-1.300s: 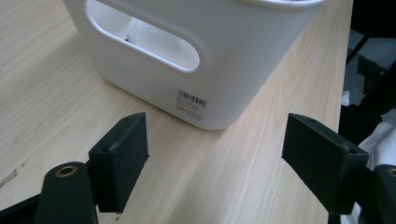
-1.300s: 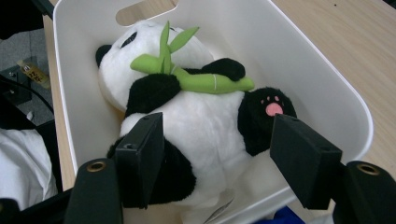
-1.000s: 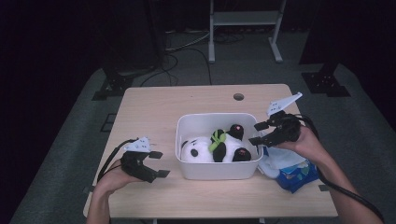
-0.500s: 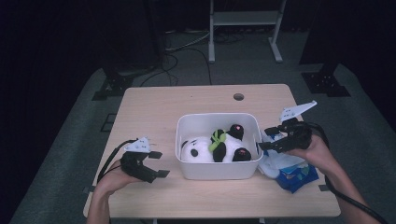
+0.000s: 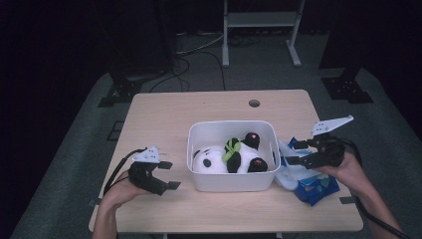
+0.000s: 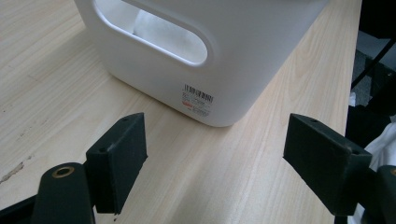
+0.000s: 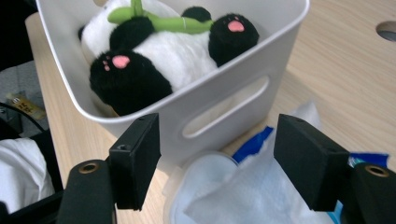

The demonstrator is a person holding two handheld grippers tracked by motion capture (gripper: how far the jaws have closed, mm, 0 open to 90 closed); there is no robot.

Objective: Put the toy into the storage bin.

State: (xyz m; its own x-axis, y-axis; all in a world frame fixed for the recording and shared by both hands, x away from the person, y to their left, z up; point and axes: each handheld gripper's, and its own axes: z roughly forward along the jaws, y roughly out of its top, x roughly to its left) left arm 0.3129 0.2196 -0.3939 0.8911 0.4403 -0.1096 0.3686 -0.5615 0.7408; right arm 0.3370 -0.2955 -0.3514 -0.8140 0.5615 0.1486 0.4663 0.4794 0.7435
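1. While my right tongs (image 5: 293, 153) hang with their jaws spread wide over the tissue pack (image 5: 304, 178), I count nothing as gripped yet; in the right gripper view the white tissue (image 7: 243, 196) lies low between the pads without either one pressing it.
2. My left tongs (image 5: 169, 175) rest released on the worktop (image 5: 164, 114) to the left of the tub (image 5: 231, 186), jaws apart and bare, pointing at the tub's near wall with its handle slot (image 6: 154, 35).
3. Done, as I judge it: the panda (image 5: 226, 158) is lying in the tub, its black paws with pink pads up and a green stalk (image 7: 159, 21) across its body.
4. Left to do, as I read it: the pack sits on the worktop just beside the tub's right wall, its blue wrapper (image 5: 316, 186) open and the tissue bulging out on top. It is not yet lifted.
5. My guess is the work stands roughly midway: one item stowed, one about to be grasped.
6. Next I would lower and close the right tongs on the tissue; loose sheets may pull free of the wrapper, so I would bite low.
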